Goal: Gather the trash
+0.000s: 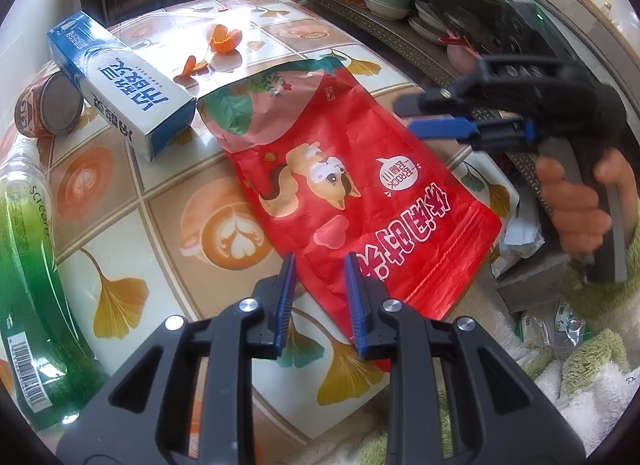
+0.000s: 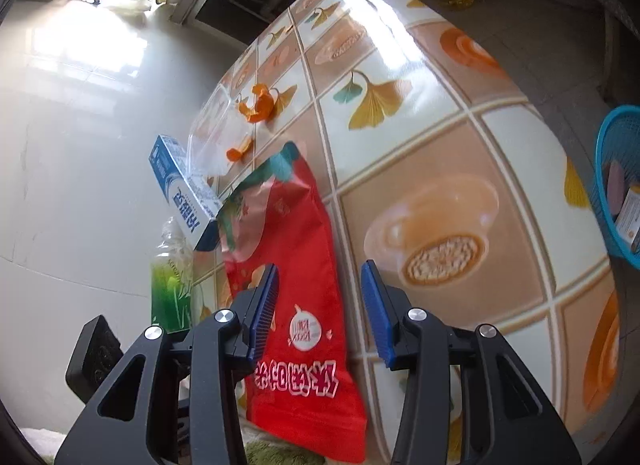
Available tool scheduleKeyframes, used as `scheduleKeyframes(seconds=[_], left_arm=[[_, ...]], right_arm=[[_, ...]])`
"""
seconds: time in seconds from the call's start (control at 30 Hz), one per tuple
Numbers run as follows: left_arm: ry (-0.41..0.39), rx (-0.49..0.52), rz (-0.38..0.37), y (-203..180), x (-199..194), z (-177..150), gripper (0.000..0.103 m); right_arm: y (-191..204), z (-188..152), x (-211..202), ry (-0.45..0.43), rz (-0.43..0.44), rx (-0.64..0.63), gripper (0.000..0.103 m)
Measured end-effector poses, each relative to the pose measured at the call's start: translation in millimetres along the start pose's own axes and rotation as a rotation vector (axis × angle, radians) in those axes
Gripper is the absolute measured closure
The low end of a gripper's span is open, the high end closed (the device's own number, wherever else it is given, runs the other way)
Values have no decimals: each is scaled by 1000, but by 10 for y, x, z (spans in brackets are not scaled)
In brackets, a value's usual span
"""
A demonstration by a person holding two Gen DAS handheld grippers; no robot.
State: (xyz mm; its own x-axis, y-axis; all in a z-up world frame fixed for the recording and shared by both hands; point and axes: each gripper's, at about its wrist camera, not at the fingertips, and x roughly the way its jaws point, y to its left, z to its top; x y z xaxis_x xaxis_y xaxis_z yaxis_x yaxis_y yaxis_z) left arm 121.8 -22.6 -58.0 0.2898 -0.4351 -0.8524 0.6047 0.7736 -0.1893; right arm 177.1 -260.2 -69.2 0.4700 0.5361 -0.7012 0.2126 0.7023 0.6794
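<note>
- Patterned oilcloth with coffee cups and ginkgo leaves covers the table [image 1: 168,201], which stands on a pale tiled floor [image 2: 80,145].
- A red snack bag [image 1: 340,185] lies flat along the table's middle, its torn mouth pointing away from the near edge.
- A blue-and-white carton [image 1: 120,85] lies on its side, one end just beside the bag's open mouth.
- A tin can [image 1: 50,109] lies tipped over behind the carton.
- A green bottle [image 1: 28,265] lies at the table's left edge, near the left gripper.
- Orange peel [image 1: 224,39] sits farther back, with a smaller scrap [image 1: 192,65] close by.
- A clear plastic sheet [image 2: 212,141] lies between the peel and the carton.
- The left gripper [image 1: 320,297] has its jaws spread, hovering over the bag's near end and holding nothing.
- The right gripper [image 2: 320,309] is also spread, its jaws straddling the bag's width from above; contact with the bag cannot be judged.
- In the left wrist view, the hand [image 1: 580,201] squeezes the right gripper's handle.
- A blue basket [image 2: 620,185] with items inside stands off the table's right side.
</note>
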Motion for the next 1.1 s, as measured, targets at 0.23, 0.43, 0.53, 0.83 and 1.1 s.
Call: scheduleKeyframes(seconds=[0.23,0.43,0.53,0.83,1.1], left_arm=[[-9,7,3,-3,-9,-11,80],[-15,6,1,8,-20,-25,80],[-15,12,5,2,-22,-30,79],[-15,12,4,-11,-18,-22,79],[-72,-38,22,60,-217,27,52]], right_arm=[[159,359,336,44,50,-52,60],[124,217,449,149,188,21,60],[151,46,358,174,181,9,60],[205,-276,199,145,46,-30,96],[227,-270,151,105,32,-55,98]])
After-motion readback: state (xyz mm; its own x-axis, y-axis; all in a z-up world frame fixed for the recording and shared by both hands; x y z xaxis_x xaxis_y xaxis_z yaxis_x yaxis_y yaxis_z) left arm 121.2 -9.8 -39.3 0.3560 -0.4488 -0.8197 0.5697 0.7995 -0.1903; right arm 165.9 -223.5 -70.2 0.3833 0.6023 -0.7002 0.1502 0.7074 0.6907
